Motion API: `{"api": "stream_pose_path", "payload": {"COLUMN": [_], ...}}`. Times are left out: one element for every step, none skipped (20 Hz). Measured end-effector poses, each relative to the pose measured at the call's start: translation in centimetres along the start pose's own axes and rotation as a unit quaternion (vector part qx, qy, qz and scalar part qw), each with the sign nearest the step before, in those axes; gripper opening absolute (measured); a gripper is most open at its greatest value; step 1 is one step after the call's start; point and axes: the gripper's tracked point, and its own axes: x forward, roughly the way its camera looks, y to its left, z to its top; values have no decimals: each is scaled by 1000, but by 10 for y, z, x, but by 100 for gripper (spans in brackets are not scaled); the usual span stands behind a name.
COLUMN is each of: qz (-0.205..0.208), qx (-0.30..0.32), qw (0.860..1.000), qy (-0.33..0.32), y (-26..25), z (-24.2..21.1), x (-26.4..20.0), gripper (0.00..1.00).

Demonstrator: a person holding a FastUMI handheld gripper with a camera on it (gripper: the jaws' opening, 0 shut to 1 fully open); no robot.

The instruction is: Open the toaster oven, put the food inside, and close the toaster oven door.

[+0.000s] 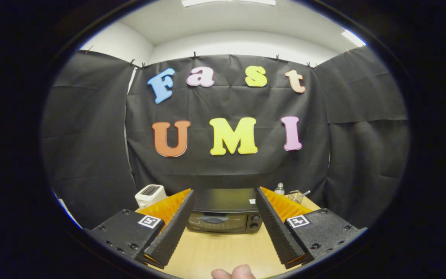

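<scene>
oven (223,217) sits shut at the far end of the table (223,252), framed between the wide-apart, empty fingers of the gripper (224,197), so opening, loading and closing all remain.

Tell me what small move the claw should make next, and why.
Probably ease the open claw forward and down toward the grey handle on the black toaster oven. Its glass door looks closed, and the oven sits beyond the fingers across bare wooden table, so the door has to be opened first.
</scene>
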Motion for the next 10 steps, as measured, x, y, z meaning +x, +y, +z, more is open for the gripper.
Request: {"api": "stream_pose_path", "payload": {"qz": [2,6,10,12,15,18,22,25,25,24], "qx": [1,-1,-6,-10,-16,-19,-22,-24,-28,-30], "qw": [1000,1000,1000,1000,1000,1000,999,999,999,999], "qy": [4,8,10,10,9,8,9,11,14,17], "y": [2,6,8,10,12,14,15,15,13,11], "z": [-3,-4,-6,-6,-5,-5,-7,-9,-13,-15], "x": [1,2,3,3,2,3,3,4,6,9], "gripper": [100,100,100,100,100,100,100,100,100,100]}}
